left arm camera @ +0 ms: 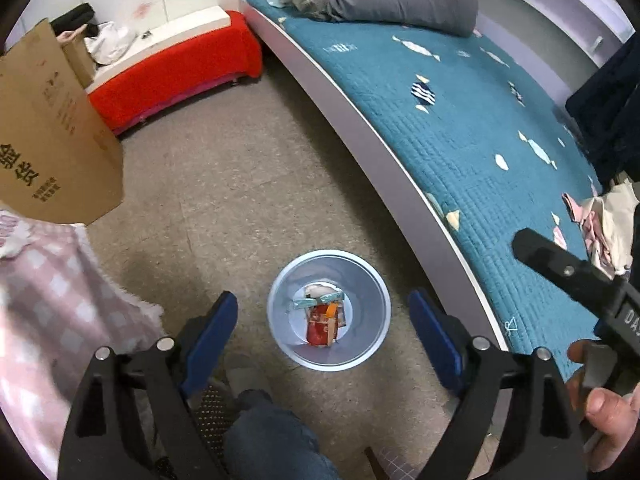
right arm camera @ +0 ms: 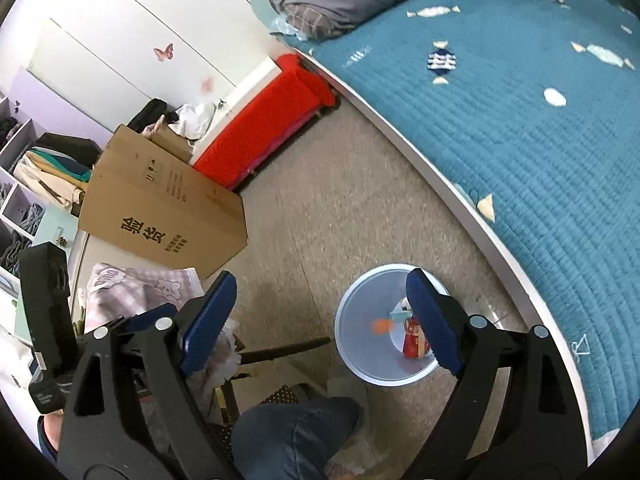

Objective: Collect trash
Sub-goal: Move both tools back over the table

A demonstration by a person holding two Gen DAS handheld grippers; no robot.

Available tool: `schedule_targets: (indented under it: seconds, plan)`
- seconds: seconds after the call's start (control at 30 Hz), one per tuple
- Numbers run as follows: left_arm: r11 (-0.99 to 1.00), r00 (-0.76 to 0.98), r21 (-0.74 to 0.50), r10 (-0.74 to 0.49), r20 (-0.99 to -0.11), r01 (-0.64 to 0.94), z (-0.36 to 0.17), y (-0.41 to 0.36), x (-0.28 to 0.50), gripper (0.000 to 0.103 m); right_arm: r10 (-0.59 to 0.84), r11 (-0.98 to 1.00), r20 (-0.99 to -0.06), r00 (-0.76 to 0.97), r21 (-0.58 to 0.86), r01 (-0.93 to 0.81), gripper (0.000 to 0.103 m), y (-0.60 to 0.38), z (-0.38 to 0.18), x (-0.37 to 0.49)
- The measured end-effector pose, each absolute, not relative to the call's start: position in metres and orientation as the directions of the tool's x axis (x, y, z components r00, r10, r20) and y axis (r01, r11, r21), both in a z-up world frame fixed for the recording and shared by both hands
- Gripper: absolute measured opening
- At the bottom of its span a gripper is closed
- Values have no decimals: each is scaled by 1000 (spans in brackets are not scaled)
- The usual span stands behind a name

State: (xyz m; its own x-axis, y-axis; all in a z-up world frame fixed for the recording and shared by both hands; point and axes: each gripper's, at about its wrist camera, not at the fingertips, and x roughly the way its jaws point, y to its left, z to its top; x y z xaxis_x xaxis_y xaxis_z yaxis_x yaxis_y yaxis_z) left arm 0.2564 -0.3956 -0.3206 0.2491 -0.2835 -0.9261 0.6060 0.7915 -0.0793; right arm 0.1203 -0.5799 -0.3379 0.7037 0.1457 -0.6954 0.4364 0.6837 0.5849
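1. The left gripper (left arm camera: 323, 322) points steeply down at the floor (left arm camera: 248, 184); its 2 blue pads stand wide apart with nothing between them.
2. Directly below that gap stands a pale blue bin (left arm camera: 280, 320), on the floor just beside the curved edge of the bed (left arm camera: 460, 128).
3. At the bottom of the bin lies the trash: a red packet (left arm camera: 318, 330), a teal wrapper (left arm camera: 310, 301) and a small orange piece (left arm camera: 331, 311).
4. The right gripper (right arm camera: 320, 322) also has its jaws spread, empty; its right pad (right arm camera: 430, 320) overlaps the bin's rim (right arm camera: 352, 300) in its own view.
5. There a blurred orange piece (right arm camera: 380, 326) shows inside the bin; whether it is in the air or resting I cannot tell.
6. A cardboard box (right arm camera: 168, 204) stands on the floor well apart from the bin, near a red bench (right arm camera: 264, 136).
7. A hand (left arm camera: 600, 412) holds the other gripper's handle at the lower right edge of the left view.
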Motion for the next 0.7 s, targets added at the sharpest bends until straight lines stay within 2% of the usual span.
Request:
schedule_targets:
  seconds: [0.2, 0.5, 0.7]
  plan:
    - [801, 315, -101, -344, -885, 590, -280, -371, 245, 86, 132, 706, -666, 734, 583, 402, 97, -565, -308, 116]
    - [810, 436, -124, -430, -790, 574, -205, -323, 218, 86, 91, 769, -627, 774, 537, 345, 97, -524, -245, 117]
    - [821, 507, -115, -449, -736, 559, -171, -284, 201, 88, 114, 817, -593, 797, 513, 265, 97, -481, -207, 120]
